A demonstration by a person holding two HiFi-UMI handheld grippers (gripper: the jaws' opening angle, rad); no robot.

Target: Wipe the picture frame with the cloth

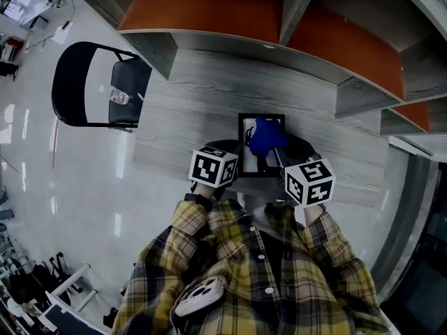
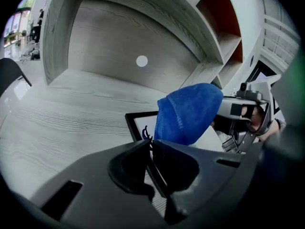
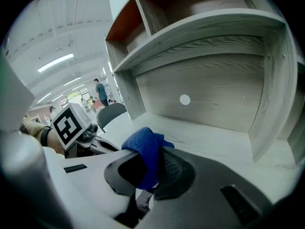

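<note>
As right gripper [image 3: 151,170] clamps cloth [image 3: 144,147], above frame [image 2: 143,125]

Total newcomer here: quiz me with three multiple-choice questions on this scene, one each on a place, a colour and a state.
1. The picture frame lies: A on the floor; B on the grey desk; C on a chair.
2. The cloth is: A blue; B red; C white.
3. The right gripper is: A open and empty; B shut on the frame; C shut on the cloth.
Answers: 1 B, desktop surrounds it. 2 A, blue in every view. 3 C, cloth pinched between its jaws.
</note>
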